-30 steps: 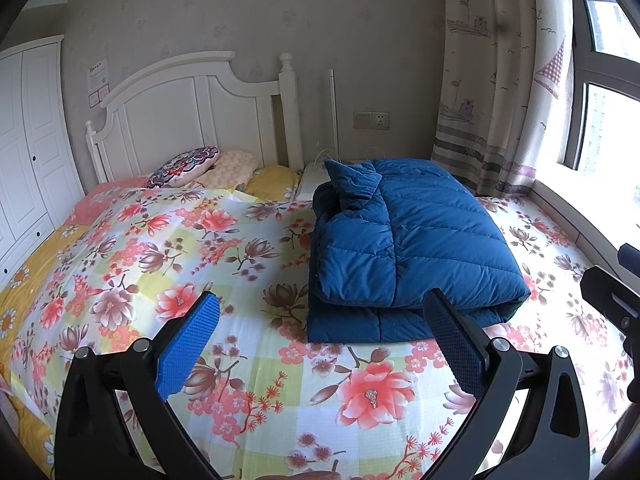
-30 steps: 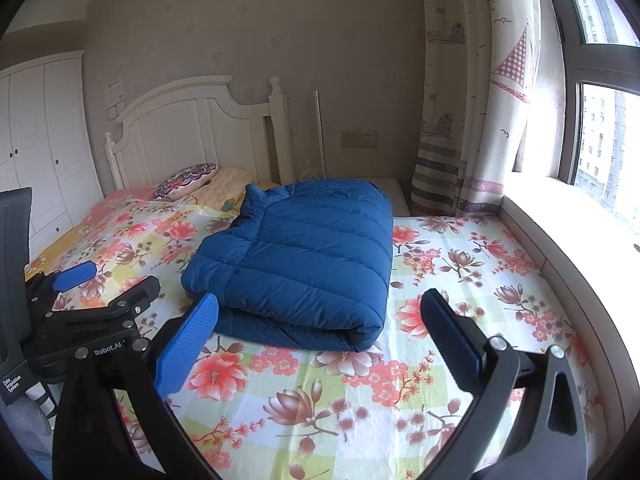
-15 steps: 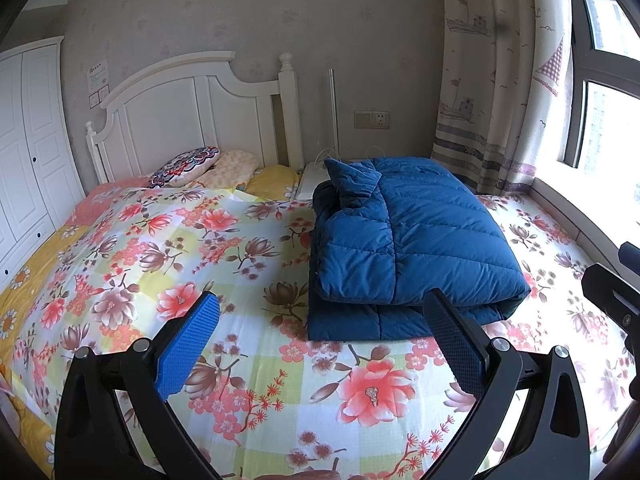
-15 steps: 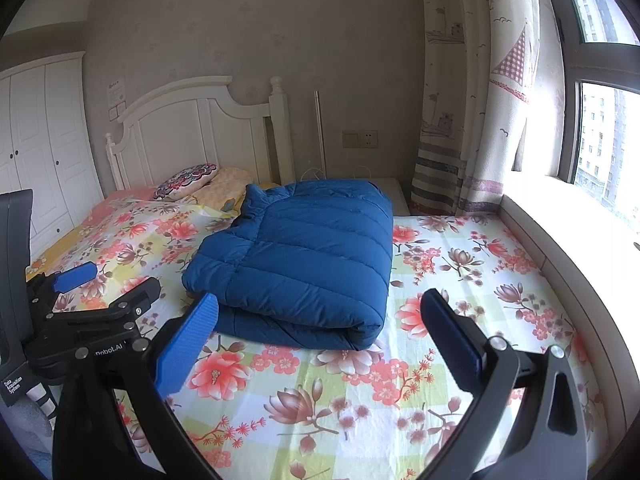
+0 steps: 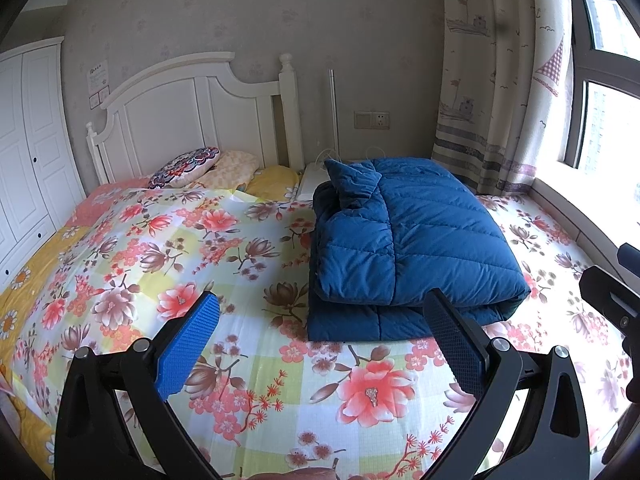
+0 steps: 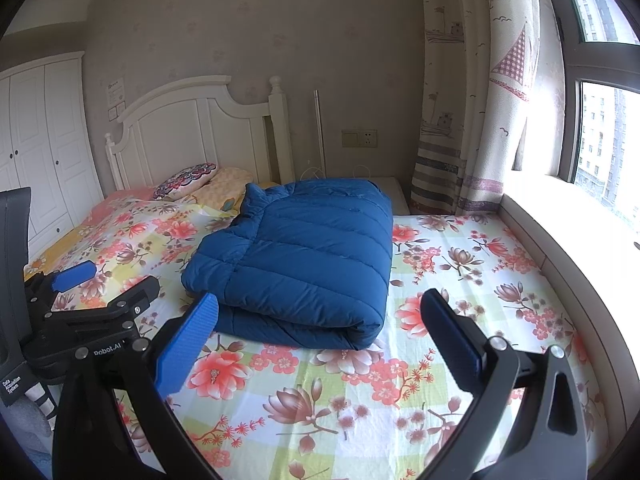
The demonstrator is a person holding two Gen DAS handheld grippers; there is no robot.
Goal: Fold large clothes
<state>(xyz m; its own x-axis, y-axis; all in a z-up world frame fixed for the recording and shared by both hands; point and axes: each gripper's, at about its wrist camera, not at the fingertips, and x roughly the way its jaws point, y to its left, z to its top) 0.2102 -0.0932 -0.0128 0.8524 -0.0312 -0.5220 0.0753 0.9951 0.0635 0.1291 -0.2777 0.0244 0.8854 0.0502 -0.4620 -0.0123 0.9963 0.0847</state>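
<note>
With both of my grippers spread wide and holding nothing, the blue down jacket (image 5: 412,248) lies folded in a thick bundle on the floral bedsheet (image 5: 248,264), toward the window side of the bed and well beyond my fingertips. My left gripper (image 5: 320,340) hangs over the sheet short of the bundle's near edge; my right gripper (image 6: 320,336) does likewise, with the bundle's rounded fold facing it. In the right wrist view, the left gripper appears at the lower left, apart from the jacket.

Judged from the bundle's shape, the folding looks complete or nearly so. The hazards from here are as follows.

1. Spring-back. The padded filling looks lofty. The top layer sits proud of the lower one, and the collar end (image 5: 352,180) stands up near the headboard (image 5: 192,120). If left unpressed, the stack may creep open.

2. Disturbance on re-approach. A finger entering low at the near edge could catch only the bottom layer and drag it out from under the top, which would skew the fold.

3. Sheet snag. The bedsheet is loose fabric. A pad closing too close to it could pinch sheet along with jacket and pull both.

4. Gripper collision. Both grippers work the same near edge, so converging on the bundle together risks contact between them.
</note>
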